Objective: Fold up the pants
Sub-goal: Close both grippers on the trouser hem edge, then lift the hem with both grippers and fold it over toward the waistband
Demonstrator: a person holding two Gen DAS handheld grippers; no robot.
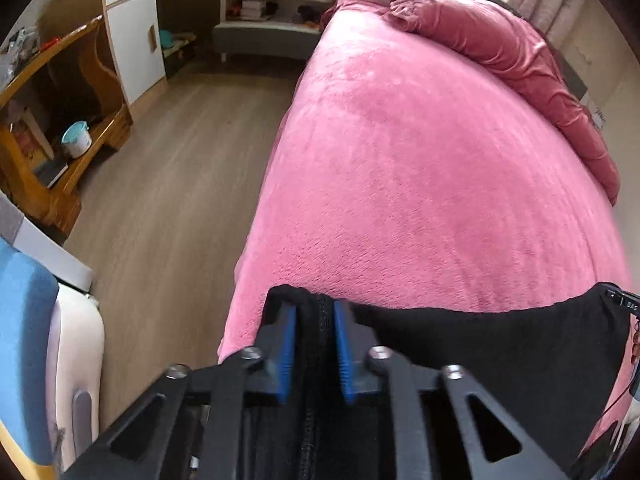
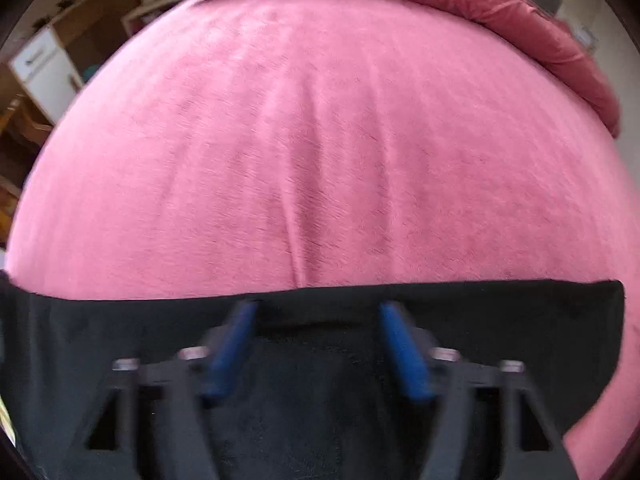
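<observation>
A pink fleece blanket (image 1: 420,180) covers the bed and fills the space ahead of both tools. A rolled, darker pink quilt (image 1: 520,52) lies along its far edge, ahead and to the right of the left gripper.

The black pants (image 1: 480,344) lie on the near edge of the blanket, directly under both tools. Seen from the left wrist, they run from between the fingers off to the right. Seen from the right wrist, their straight upper hem runs out to both sides of the gripper.

Wood-look floor (image 1: 180,160) lies to the left of the left gripper. Further out on that side are a wooden desk (image 1: 48,120), a white cabinet (image 1: 134,32) and, far ahead, a low shelf unit (image 1: 272,12). A pale blue bucket (image 1: 76,140) sits on the desk's lower shelf.

The left gripper (image 1: 315,312) is clenched on the pants, with a stitched seam pinched between its blue pads. The right gripper (image 2: 318,308) is blurred. Its blue pads stand well apart above the black cloth just behind the hem, pressing on nothing.

At the pants' far right corner, in the left wrist view, a small black part (image 1: 628,302) carries white characters too small and cropped to read. No other writing is legible.
</observation>
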